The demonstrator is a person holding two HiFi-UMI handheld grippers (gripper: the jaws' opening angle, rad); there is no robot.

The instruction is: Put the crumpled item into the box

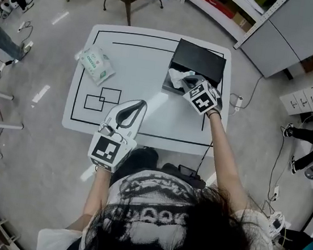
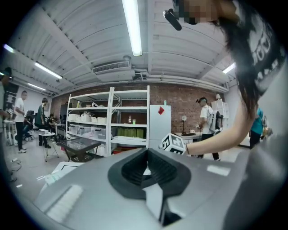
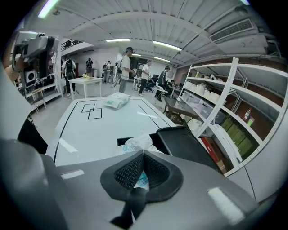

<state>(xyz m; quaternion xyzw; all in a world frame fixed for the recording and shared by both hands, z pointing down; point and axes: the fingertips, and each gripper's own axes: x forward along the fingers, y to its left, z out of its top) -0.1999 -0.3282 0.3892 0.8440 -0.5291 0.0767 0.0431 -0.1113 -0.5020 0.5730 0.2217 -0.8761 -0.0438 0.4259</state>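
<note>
Your right gripper [image 1: 188,81] is at about 2 o'clock on the white table [image 1: 136,62]. Its jaws are pinched tight on the crumpled item [image 3: 136,143], a white wad with a bit of blue on it. The wad is right at the open part of the black box [image 1: 199,61]. You cannot tell if it touches the bottom. The box lid stands open on the far side, toward 12 o'clock.

Your left gripper [image 1: 140,106] is at about 6 o'clock, near the table edge closest to you. Its jaws are pressed together and there is nothing between them.

A soft white packet [image 1: 97,65] lies at about 10 o'clock, well apart from both grippers. Two small black squares [image 1: 102,100] are drawn on the table, just beside the left gripper, toward 9 o'clock.
</note>
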